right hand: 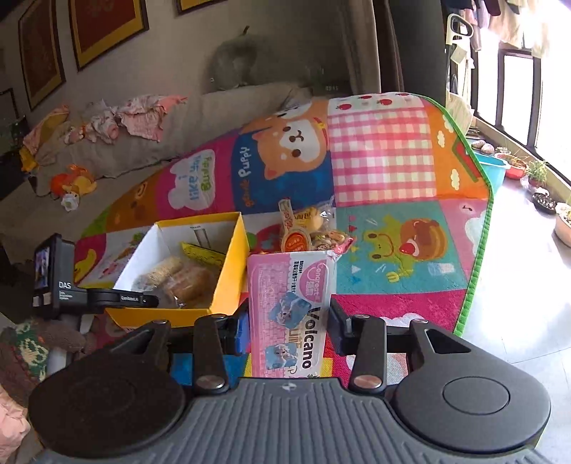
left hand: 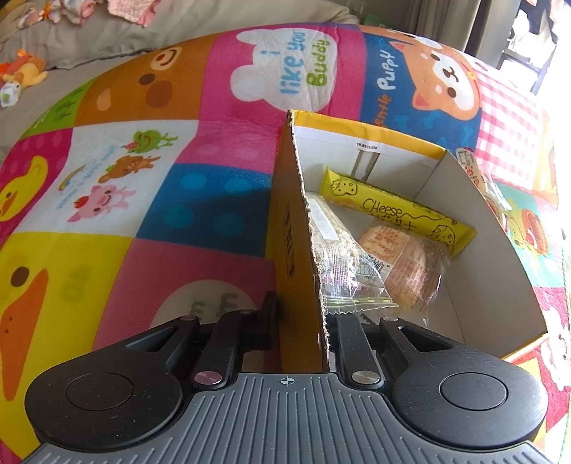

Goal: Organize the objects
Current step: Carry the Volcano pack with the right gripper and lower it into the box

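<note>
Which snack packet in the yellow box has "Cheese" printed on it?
The long yellow bar leaning at the far side of the box; the other two packets are clear wrappers showing pale and orange-brown contents.

I am working in a family living room, low to the floor. Under me lies a children's play mat [right hand: 382, 171] printed with cartoon puppies, ducks and frogs. Behind it runs a grey sofa [right hand: 150, 142] strewn with small pink clothes [right hand: 142, 114] and a plush toy [right hand: 73, 183]. Framed pictures [right hand: 103, 28] hang on the wall above. To the side, a bright window [right hand: 517, 89] has potted plants [right hand: 535, 173] along its sill and laundry [right hand: 517, 25] hanging above, over a pale tiled floor [right hand: 510, 285].
</note>
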The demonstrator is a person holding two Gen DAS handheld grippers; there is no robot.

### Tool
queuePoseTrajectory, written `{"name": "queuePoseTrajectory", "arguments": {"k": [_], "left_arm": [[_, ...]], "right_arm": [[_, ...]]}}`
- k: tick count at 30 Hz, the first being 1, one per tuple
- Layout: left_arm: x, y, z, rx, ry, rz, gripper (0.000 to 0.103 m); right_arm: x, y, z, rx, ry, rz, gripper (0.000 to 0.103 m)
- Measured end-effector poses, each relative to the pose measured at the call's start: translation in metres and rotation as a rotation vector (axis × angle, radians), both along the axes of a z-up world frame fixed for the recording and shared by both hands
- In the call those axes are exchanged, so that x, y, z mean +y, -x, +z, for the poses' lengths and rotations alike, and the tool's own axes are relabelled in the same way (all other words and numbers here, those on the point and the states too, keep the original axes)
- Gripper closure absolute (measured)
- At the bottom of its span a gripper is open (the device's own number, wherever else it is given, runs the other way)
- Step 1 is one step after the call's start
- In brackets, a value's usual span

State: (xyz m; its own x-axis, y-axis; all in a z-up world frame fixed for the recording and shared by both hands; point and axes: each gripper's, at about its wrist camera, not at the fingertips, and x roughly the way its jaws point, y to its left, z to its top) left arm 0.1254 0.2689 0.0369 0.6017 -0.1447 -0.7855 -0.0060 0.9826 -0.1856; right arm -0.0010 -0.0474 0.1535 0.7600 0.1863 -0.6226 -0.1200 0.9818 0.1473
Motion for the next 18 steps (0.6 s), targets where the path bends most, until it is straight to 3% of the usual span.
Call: {"name": "queuePoseTrajectory", "arguments": {"k": [18], "left_arm": [[0.000,0.000,0.000,0.001,0.005,0.005,0.087]], "right_arm": [[0.044,0.003,0.058,-0.160,-0.029,0.115,0.061]]}}
